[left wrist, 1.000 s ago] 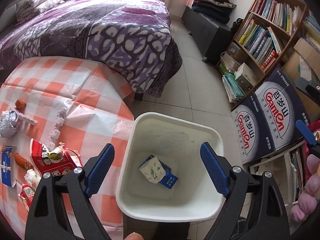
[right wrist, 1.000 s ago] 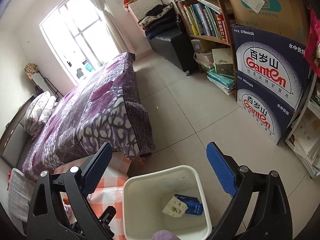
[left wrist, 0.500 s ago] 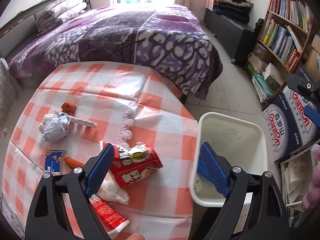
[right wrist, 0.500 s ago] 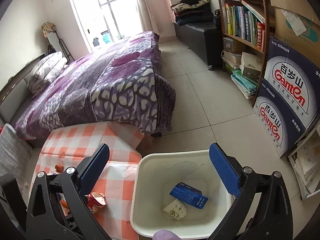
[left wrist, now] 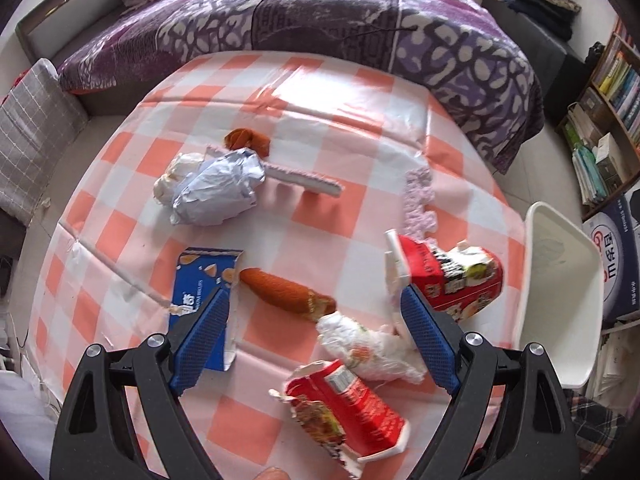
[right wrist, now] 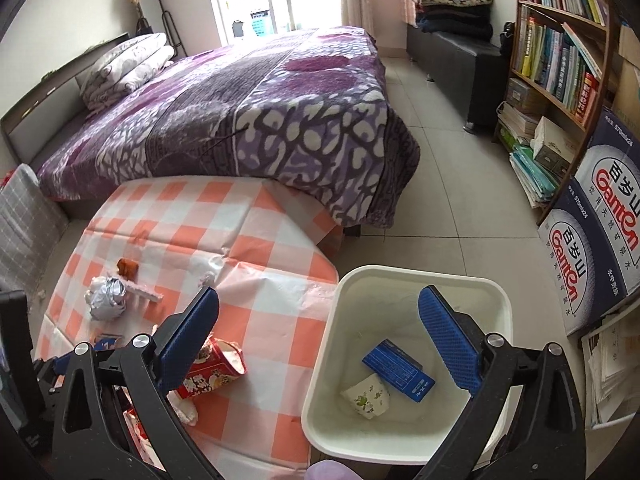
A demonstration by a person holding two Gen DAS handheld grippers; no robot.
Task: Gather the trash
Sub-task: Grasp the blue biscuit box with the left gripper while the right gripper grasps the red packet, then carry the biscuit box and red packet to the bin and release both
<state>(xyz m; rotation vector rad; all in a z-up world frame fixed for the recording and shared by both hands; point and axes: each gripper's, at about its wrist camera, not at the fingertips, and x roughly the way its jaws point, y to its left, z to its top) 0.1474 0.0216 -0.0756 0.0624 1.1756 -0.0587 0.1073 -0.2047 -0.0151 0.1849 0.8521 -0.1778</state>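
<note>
My left gripper [left wrist: 316,334] is open and empty above the checked table [left wrist: 320,88]. Below it lie a white crumpled wrapper [left wrist: 368,348], an orange sausage piece [left wrist: 286,290], a torn red wrapper [left wrist: 352,404] and a flat blue packet [left wrist: 200,284]. A red cup carton [left wrist: 452,276] lies to the right, a silver foil ball [left wrist: 216,192] farther back. My right gripper [right wrist: 320,346] is open and empty above the white bin [right wrist: 344,360], which holds a blue box [right wrist: 398,368] and a white crumpled carton [right wrist: 366,396].
A purple bed [right wrist: 256,112] stands behind the table. A bookshelf [right wrist: 560,64] and blue water cartons [right wrist: 600,232] stand at the right. In the left wrist view the bin [left wrist: 560,300] stands beside the table's right edge. A brown scrap [left wrist: 246,140] and a pink strip [left wrist: 416,196] lie on the table.
My left gripper has swung left from over the bin to over the trash on the table. My right gripper has tilted toward the table and bin. Both stay open.
</note>
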